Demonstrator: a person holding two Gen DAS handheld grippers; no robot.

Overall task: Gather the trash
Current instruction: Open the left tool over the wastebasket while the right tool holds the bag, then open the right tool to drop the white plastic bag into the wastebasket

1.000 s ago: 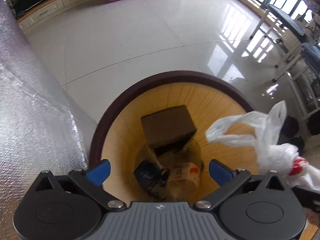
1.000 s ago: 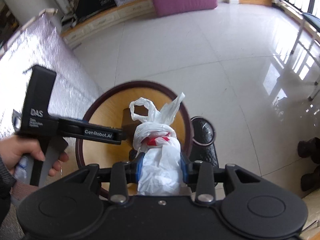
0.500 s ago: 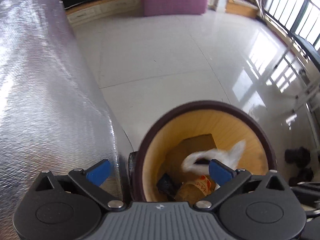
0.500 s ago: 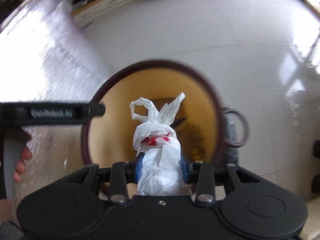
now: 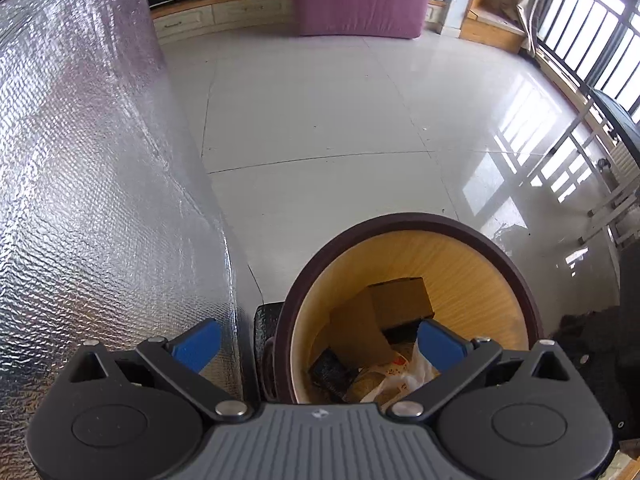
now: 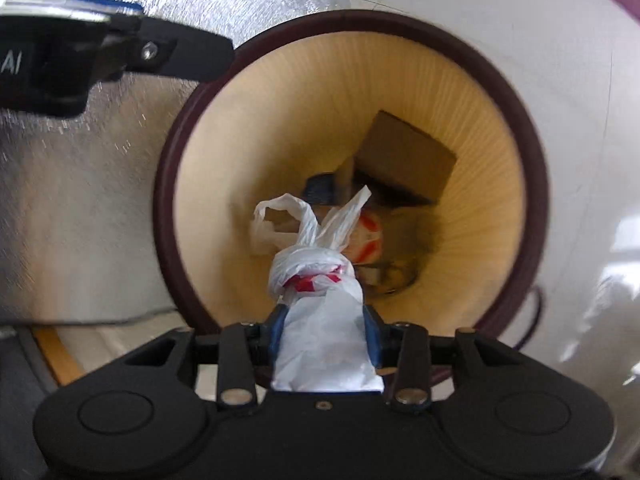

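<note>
Left wrist view: your left gripper (image 5: 318, 344) holds its fingers wide apart on nothing, now higher above the wastebasket (image 5: 404, 222), whose cardboard box (image 5: 400, 304) looks smaller than before.

Right wrist view: your right gripper (image 6: 325, 330) has swung over the wastebasket (image 6: 352, 24) mouth. Its fingers are opening, with the knotted white plastic bag (image 6: 320, 280) still between the pads and over the trash inside.
</note>
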